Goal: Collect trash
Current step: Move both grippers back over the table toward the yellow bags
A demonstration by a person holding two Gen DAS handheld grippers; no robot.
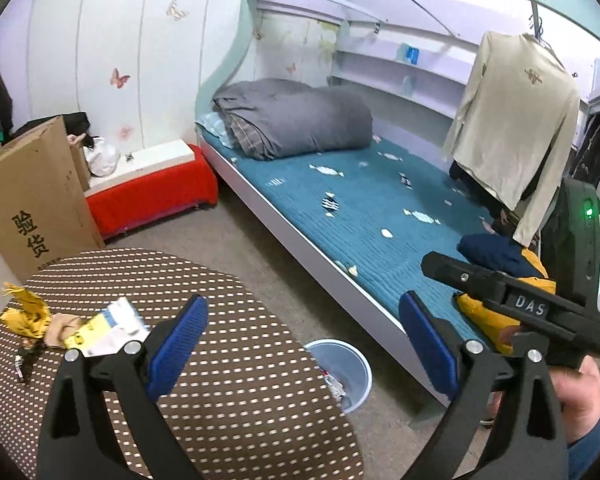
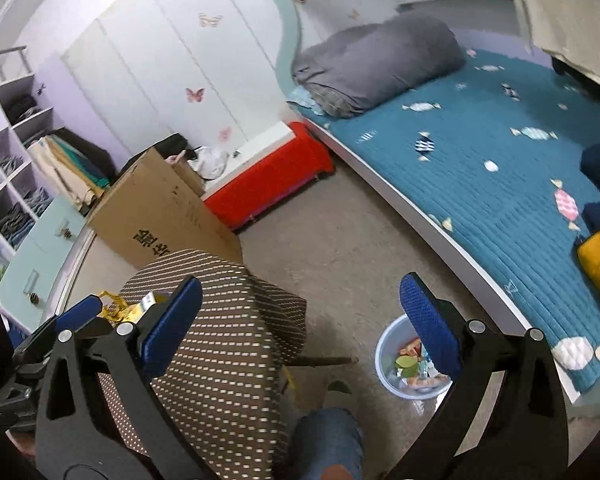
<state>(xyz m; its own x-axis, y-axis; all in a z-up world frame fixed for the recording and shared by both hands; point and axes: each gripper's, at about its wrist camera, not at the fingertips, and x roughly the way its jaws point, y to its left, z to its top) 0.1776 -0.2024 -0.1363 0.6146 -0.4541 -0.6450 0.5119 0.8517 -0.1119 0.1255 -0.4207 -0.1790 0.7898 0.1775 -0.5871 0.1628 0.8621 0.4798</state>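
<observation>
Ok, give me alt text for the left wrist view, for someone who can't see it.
The open left claw hovers over a brown dotted table where crumpled wrappers lie at its left edge. A blue bin sits on the floor beside a bed; the right claw enters from the right.

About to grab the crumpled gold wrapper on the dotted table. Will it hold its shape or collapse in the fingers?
The gold wrapper looks like thin crinkled foil, so it will probably crush flat under the left gripper rather than resist. It seems very light and may slide on the dotted tablecloth if nudged. Its shiny surface could slip; pinch a bunched fold.
</observation>
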